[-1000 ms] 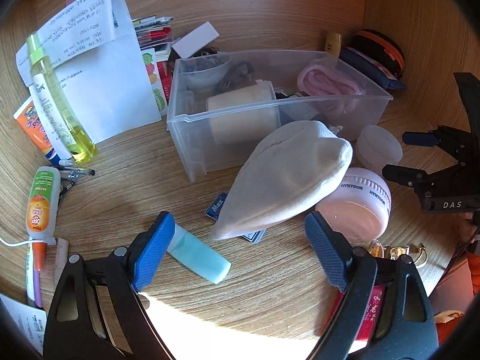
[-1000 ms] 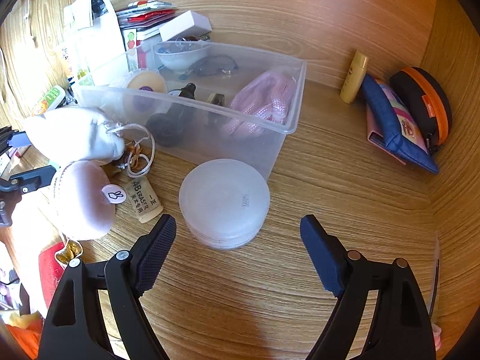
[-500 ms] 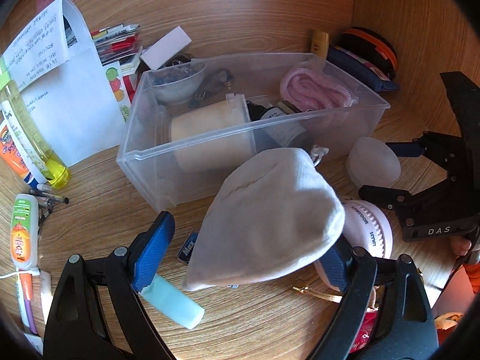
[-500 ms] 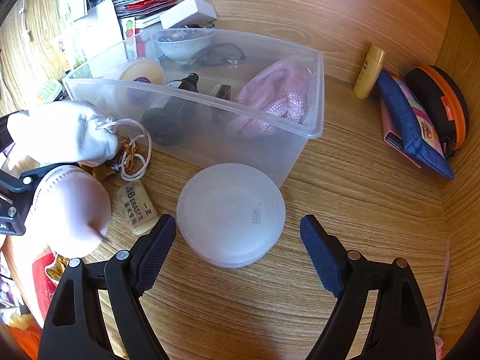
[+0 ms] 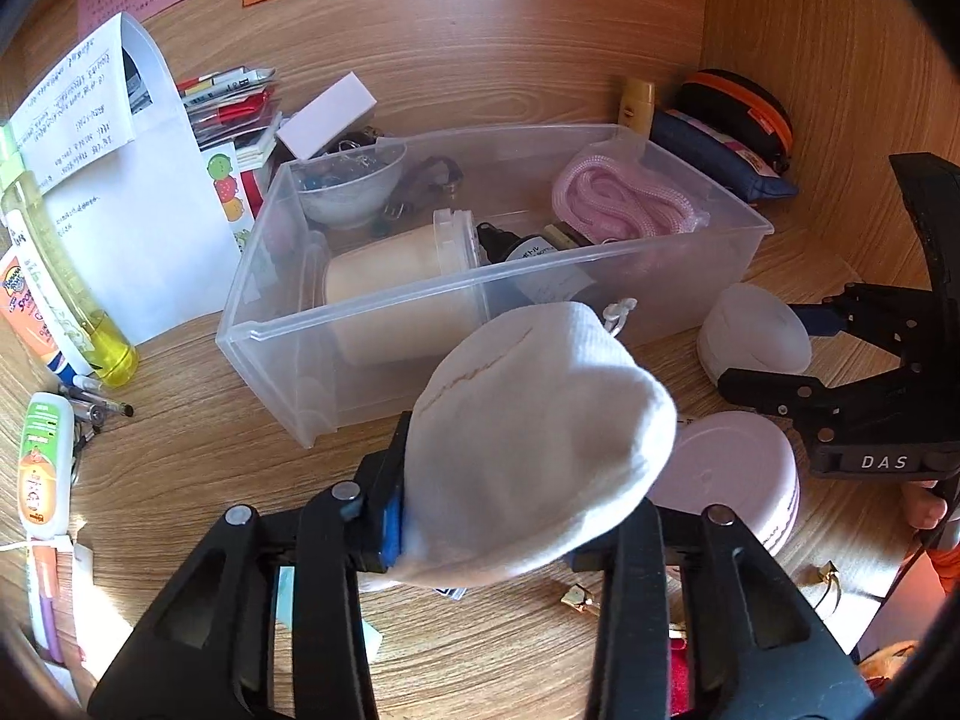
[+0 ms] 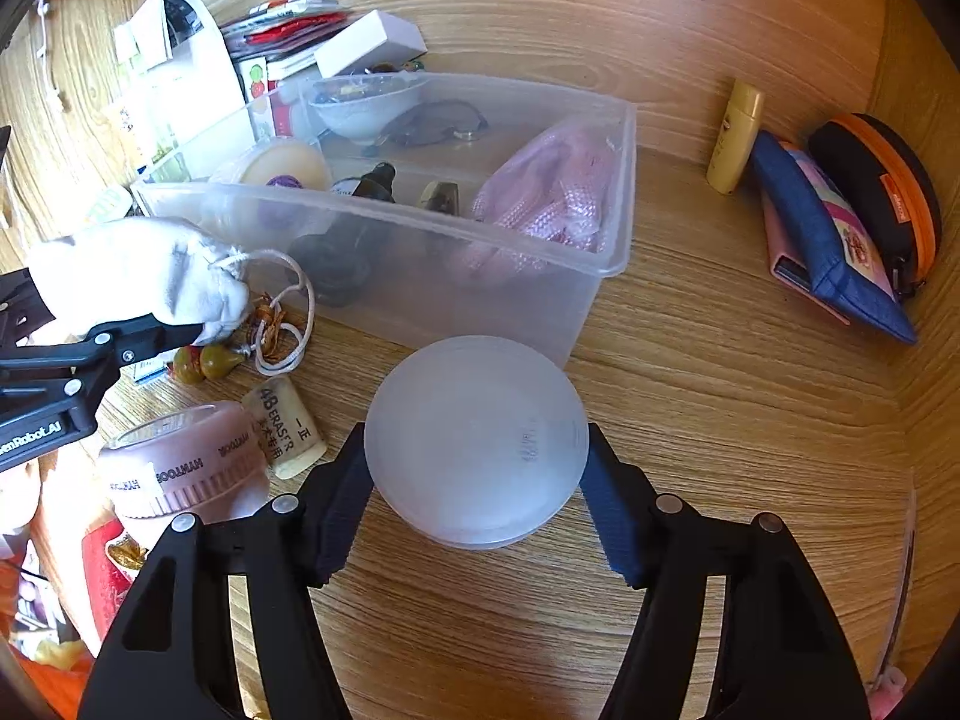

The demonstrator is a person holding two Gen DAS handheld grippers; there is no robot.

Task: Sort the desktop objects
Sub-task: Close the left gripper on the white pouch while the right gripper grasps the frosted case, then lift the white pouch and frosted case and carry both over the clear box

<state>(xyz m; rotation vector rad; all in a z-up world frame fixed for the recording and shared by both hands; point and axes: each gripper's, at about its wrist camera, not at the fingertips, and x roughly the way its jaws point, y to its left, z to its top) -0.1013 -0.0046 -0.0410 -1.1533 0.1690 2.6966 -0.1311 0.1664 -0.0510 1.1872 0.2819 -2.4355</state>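
A white cloth drawstring pouch (image 5: 540,432) sits between the jaws of my left gripper (image 5: 510,498), which are closing, and the blue pad presses its side. In the right wrist view the same pouch (image 6: 138,276) is pinched by the left gripper (image 6: 120,336) in front of the clear plastic bin (image 6: 384,216). My right gripper (image 6: 477,480) is closing on a frosted round container (image 6: 474,444), with both pads against its sides. That container (image 5: 756,336) rests on the desk by the bin's (image 5: 420,300) right corner.
A pink jar (image 6: 180,468), an eraser (image 6: 285,426) and small trinkets lie left of the frosted container. The bin holds a bowl, a jar, a bottle and pink cord. A yellow bottle (image 5: 60,276) and papers (image 5: 138,228) stand left; pouches (image 6: 828,240) lean on the right wall.
My left gripper moved up to the white pouch and its jaws closed on it. The right gripper's jaws narrowed from wide apart onto the frosted container.
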